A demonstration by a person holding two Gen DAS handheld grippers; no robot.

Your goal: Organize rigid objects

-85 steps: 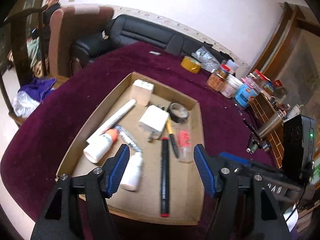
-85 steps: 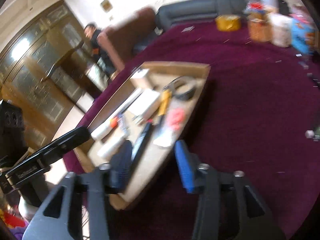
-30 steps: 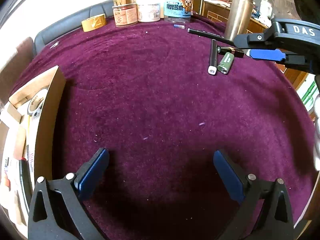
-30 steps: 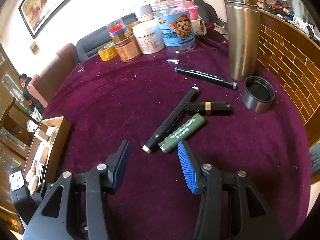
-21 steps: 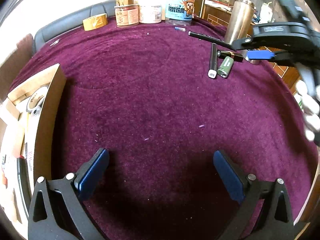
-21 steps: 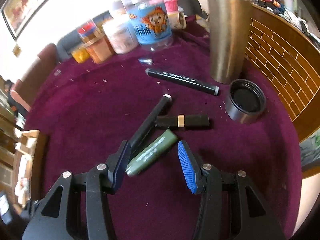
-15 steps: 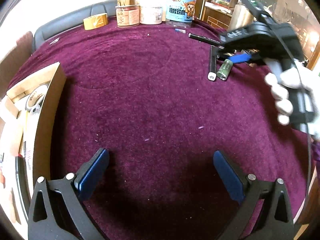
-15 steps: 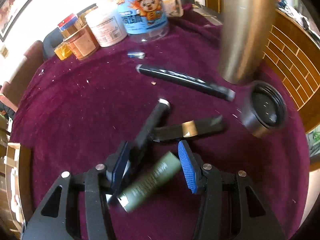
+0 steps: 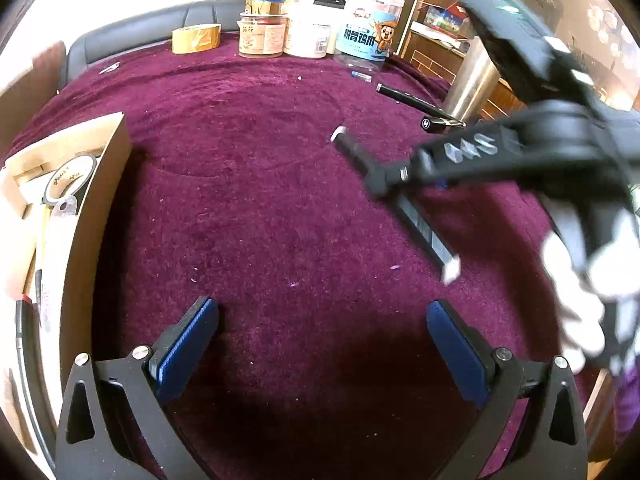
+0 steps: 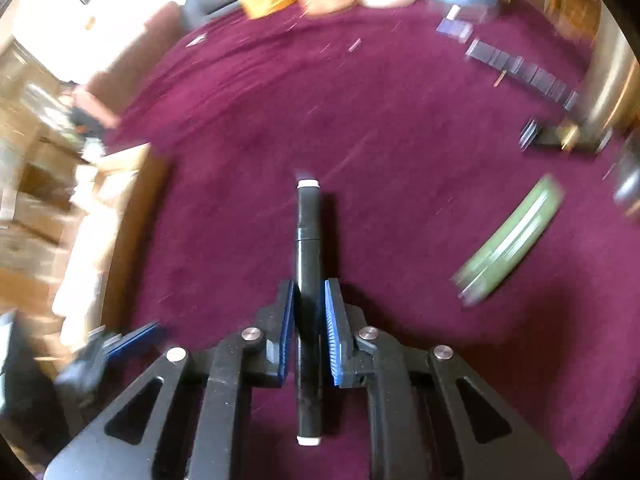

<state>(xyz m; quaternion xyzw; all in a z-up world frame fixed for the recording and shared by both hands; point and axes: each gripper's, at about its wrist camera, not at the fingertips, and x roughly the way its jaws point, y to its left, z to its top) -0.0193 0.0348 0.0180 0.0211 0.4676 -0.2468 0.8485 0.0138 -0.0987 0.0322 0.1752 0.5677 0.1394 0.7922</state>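
A black marker with white end caps lies lengthwise between the blue pads of my right gripper, whose jaws are closing and press on its barrel. In the left wrist view the right gripper grips the same marker close over the purple cloth, with a white-gloved hand behind it. My left gripper stands wide open over bare cloth, nothing between its fingers. The cardboard box of sorted items sits at the left. A green lighter lies on the cloth to the right.
A second black marker and a black-and-gold tube lie by a steel flask at the far right. Jars and a tape roll line the table's far edge. The cloth's right edge is near.
My right gripper dropped onto the black marker and shut on it, then swung left toward the box, leaving the green lighter behind. The left gripper stayed put.
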